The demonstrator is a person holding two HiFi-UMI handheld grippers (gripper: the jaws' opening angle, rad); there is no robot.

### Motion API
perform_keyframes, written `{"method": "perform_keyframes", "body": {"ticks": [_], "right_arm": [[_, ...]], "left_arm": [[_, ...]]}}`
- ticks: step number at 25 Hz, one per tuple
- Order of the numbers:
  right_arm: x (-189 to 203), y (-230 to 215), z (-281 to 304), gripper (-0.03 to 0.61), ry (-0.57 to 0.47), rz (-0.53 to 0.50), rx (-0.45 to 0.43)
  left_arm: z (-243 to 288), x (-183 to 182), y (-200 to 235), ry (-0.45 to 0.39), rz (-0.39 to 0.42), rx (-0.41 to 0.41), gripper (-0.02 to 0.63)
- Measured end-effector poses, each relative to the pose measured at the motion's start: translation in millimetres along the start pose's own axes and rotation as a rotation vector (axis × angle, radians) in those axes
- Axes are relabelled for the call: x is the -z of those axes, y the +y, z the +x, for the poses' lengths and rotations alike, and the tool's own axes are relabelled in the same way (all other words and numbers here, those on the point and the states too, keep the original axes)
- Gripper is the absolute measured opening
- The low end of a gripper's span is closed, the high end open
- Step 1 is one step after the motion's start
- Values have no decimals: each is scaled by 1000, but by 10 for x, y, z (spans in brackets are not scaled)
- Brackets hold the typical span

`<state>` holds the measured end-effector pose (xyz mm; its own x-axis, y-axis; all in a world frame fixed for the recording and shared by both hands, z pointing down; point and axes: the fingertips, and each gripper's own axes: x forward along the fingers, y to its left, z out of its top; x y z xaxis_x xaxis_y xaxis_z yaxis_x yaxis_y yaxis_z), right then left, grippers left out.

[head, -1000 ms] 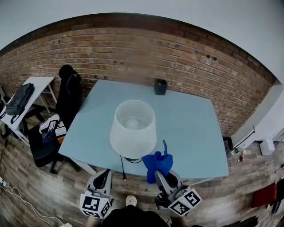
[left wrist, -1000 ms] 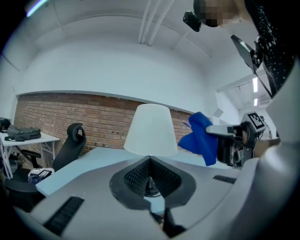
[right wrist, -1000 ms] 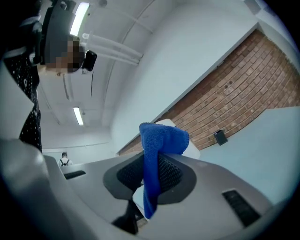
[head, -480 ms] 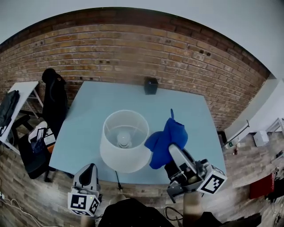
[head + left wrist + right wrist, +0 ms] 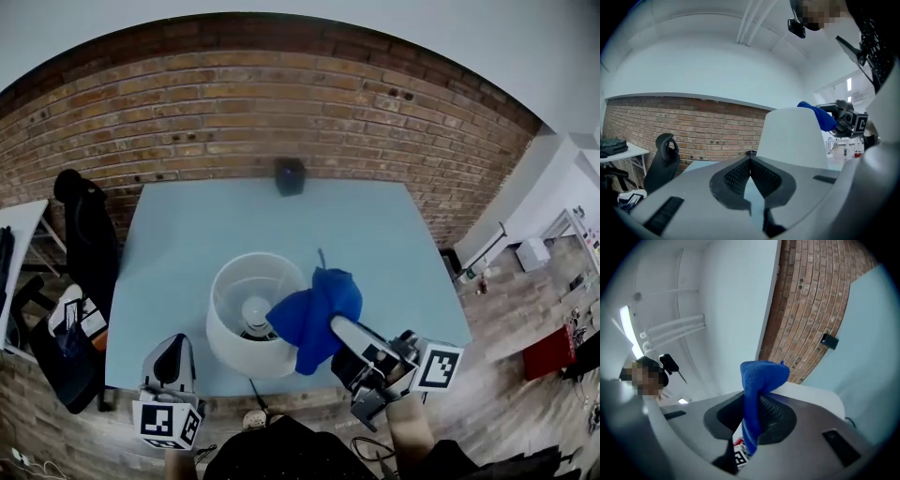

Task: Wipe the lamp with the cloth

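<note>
Blue cloth (image 5: 314,314) on lampshade (image 5: 223,328) rim, bulb (image 5: 255,309) inside

White lamp (image 5: 246,323) upright near table's front edge, bulb visible inside shade, blue cloth (image 5: 314,314) draped over its rim

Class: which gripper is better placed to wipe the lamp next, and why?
Right. The right gripper holds the cloth against the lamp; the left gripper is shut and empty.
</note>
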<state>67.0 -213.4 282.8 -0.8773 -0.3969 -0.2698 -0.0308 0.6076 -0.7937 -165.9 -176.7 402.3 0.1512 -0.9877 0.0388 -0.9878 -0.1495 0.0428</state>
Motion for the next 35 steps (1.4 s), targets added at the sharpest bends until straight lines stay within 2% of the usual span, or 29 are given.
{"method": "perform_keyframes", "body": {"ticks": [4, 14, 26, 29, 32, 35], "right_arm": [[69, -265, -13, 61, 12, -34, 103], [211, -697, -133, 61, 76, -44, 214], [544, -1520, -631, 61, 327, -175, 492], [528, -1688, -736, 61, 340, -181, 551], [291, -1655, -714, 61, 301, -190, 544], [-45, -1397, -487, 61, 261, -215, 410]], "left_arm": [[89, 66, 58, 17, -14, 28, 8], [214, 256, 33, 52, -48, 68, 8], [306, 269, -17, 51, -45, 62, 8], [309, 282, -6, 54, -45, 59, 9], [317, 285, 23, 58, -42, 53, 9], [318, 246, 49, 50, -42, 44, 9]]}}
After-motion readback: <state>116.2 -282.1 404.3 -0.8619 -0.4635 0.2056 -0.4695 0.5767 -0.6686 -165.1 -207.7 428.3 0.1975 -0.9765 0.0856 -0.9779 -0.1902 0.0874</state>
